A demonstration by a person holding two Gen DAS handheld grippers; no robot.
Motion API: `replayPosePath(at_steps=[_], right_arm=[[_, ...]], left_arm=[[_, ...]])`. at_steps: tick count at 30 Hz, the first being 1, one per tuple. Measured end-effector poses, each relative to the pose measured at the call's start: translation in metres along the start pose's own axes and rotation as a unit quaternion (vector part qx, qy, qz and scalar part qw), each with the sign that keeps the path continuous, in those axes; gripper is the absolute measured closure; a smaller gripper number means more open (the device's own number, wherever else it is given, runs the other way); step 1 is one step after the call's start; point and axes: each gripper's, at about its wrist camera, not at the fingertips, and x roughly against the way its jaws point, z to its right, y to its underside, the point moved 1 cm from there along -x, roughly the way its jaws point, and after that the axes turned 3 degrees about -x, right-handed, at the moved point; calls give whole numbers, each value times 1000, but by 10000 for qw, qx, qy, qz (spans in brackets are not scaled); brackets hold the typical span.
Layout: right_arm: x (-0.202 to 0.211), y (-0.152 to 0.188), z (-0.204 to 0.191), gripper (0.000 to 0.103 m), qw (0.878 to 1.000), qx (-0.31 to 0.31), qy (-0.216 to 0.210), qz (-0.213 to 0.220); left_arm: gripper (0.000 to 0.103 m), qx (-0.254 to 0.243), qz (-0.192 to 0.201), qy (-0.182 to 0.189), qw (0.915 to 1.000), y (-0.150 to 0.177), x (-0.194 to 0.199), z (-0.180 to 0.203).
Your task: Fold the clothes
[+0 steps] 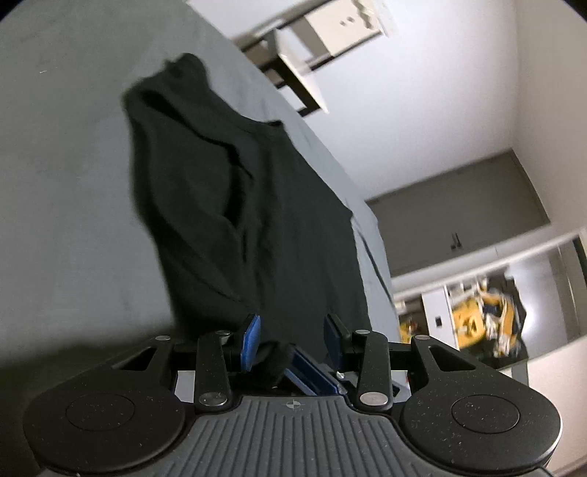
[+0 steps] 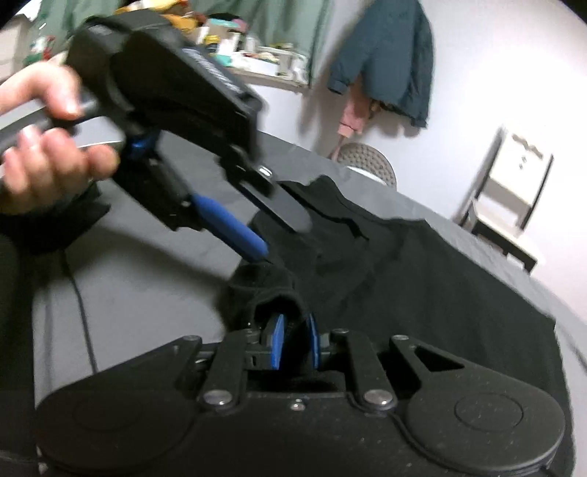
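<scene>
1. In the left wrist view, the grey bed sheet fills the 9 to 11 o'clock part, tilted with the camera.
2. A black garment lies on that sheet, running from about 11 o'clock down to the centre bottom. It is rumpled, with long folds along its length.
3. The left gripper sits at 6 o'clock. Its blue pads stand well spread, and a bunched corner of the black garment lies between them, against the left-hand pad.
4. At 1 o'clock in that view a white chair stands against the white wall. At 4 o'clock there is a blurred yellow heap that cannot be made out.
5. In the right wrist view, a hand at 9 to 10 o'clock grips the handle of the left gripper, whose tongs point down at the cloth, apart from each other.
6. At 6 o'clock the right gripper has its blue pads close together, pinching a fold of the black garment that humps over the tips.
7. The rest of the garment spreads toward 3 to 4 o'clock over the sheet.
8. At 1 o'clock a dark teal jacket hangs on the wall.
</scene>
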Motion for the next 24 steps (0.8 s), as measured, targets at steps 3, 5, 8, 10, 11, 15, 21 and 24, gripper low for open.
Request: replayPosePath(at_steps=[3, 5, 8, 10, 11, 15, 21, 24], right_arm=[[4, 0, -7, 82, 9992, 375, 103, 53], [10, -2, -11, 61, 9986, 480, 214, 104], [26, -7, -15, 55, 9986, 406, 184, 277], [32, -14, -15, 57, 9994, 52, -200, 282], [35, -18, -15, 58, 9987, -143, -412, 275], [16, -27, -18, 66, 9968, -589, -532, -26], [-26, -24, 1, 99, 9827, -1628, -655, -595], [-18, -17, 9, 99, 9784, -1767, -984, -418]], left_arm=[[65, 323, -127, -382, 9987, 0, -7, -11], [65, 523, -153, -548, 9970, -1, -10, -17], [65, 506, -153, -554, 9971, -1, -12, -16], [65, 489, -154, -549, 9972, -1, -12, -15], [65, 481, -155, -546, 9972, -1, -12, -14], [65, 497, -77, -542, 9973, -2, -11, -14], [65, 496, -60, -563, 9972, -3, -11, -17], [65, 519, -12, -618, 9967, -4, -11, -19]])
